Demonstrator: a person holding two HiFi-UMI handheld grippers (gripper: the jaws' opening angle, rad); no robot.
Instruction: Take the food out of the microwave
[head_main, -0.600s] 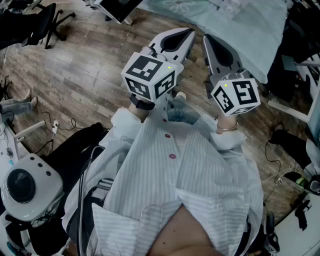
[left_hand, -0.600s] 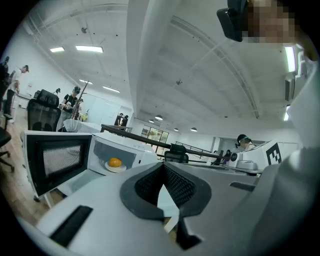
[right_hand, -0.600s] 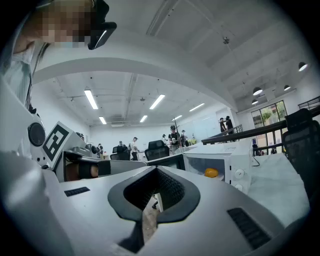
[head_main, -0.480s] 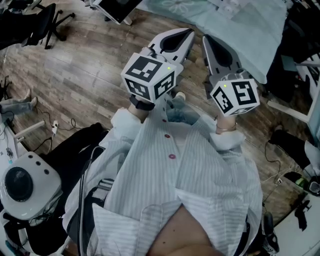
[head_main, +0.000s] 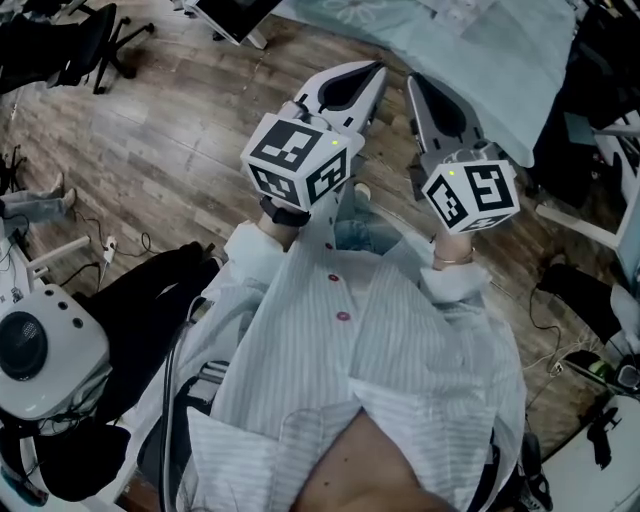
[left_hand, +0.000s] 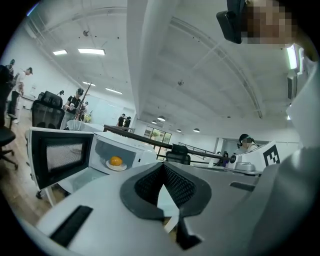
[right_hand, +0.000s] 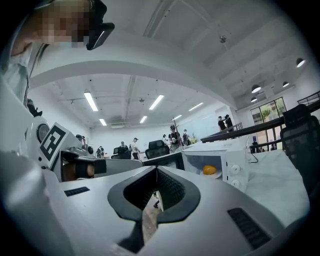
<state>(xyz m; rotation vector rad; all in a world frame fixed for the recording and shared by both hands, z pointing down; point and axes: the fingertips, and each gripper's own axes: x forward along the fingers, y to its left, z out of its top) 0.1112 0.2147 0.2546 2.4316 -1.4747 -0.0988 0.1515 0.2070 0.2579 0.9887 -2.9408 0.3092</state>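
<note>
Far ahead, a white microwave (left_hand: 144, 151) stands with its door (left_hand: 59, 158) swung open to the left. Inside it an orange food item (left_hand: 116, 161) lies on a white plate (left_hand: 116, 167). In the right gripper view the same microwave (right_hand: 234, 161) and orange food (right_hand: 210, 170) are small and distant. My left gripper (head_main: 376, 72) and right gripper (head_main: 414, 82) are held side by side in front of my chest. Both are shut with nothing between the jaws. Their closed tips show in the left gripper view (left_hand: 164, 168) and the right gripper view (right_hand: 156, 173).
A table under a pale blue cloth (head_main: 480, 50) lies ahead over wooden floor. At my left sit a white round device (head_main: 40, 345) and an office chair (head_main: 90, 40). Cables lie on the floor. People and chairs stand far off in the room (right_hand: 172, 135).
The head view has drifted a little, so the white device sits lower and further left in the picture. Both grippers keep their place and stay shut.
</note>
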